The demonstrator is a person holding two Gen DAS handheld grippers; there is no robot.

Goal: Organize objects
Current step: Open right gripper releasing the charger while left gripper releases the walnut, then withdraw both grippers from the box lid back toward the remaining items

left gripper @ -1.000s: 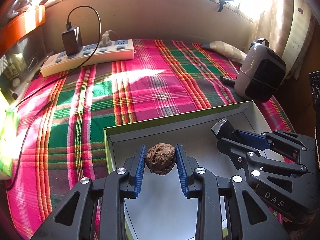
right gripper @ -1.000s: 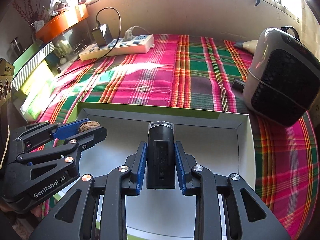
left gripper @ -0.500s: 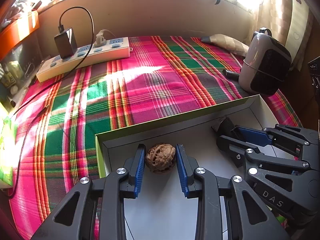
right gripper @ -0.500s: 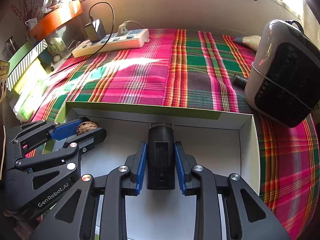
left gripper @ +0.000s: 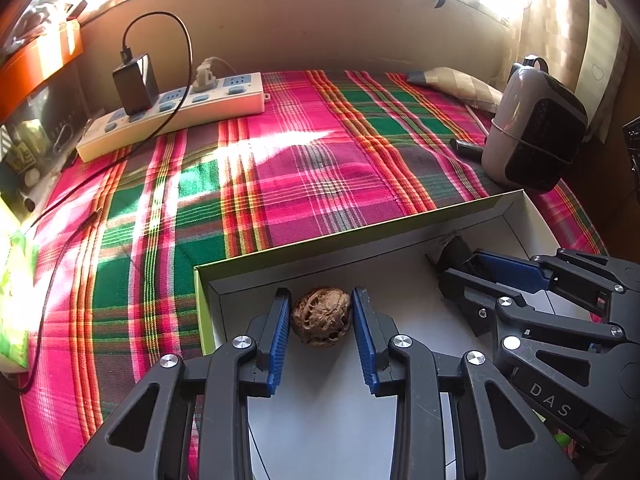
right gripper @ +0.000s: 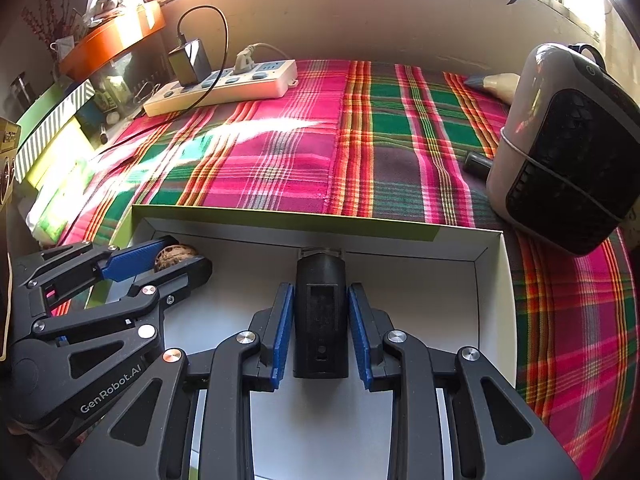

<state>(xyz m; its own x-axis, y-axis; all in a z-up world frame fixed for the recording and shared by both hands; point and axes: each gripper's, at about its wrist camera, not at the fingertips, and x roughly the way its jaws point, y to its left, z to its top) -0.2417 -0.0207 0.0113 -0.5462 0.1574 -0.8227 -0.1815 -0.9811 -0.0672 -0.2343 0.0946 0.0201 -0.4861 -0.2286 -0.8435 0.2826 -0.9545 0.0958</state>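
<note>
Plaid cloth (left gripper: 312, 168) in pink, green and orange covers the table, and a shallow white box (left gripper: 400, 236) with a green outer rim sits at its near edge, directly under both tools. Between the blue pads of the left hand-held gripper (left gripper: 321, 322) lies a walnut (left gripper: 321, 317), low in the box's corner; the jaws are opening, with a sliver of space showing on each side of the shell. To its right, the right hand-held gripper (right gripper: 321, 330) is clamped on an upright black block (right gripper: 320, 312), its far end close to the box's back wall. Releasing well likely means letting each thing rest on the box floor first, then widening the jaws fully and lifting straight back, so the round walnut is not nudged into rolling.
</note>
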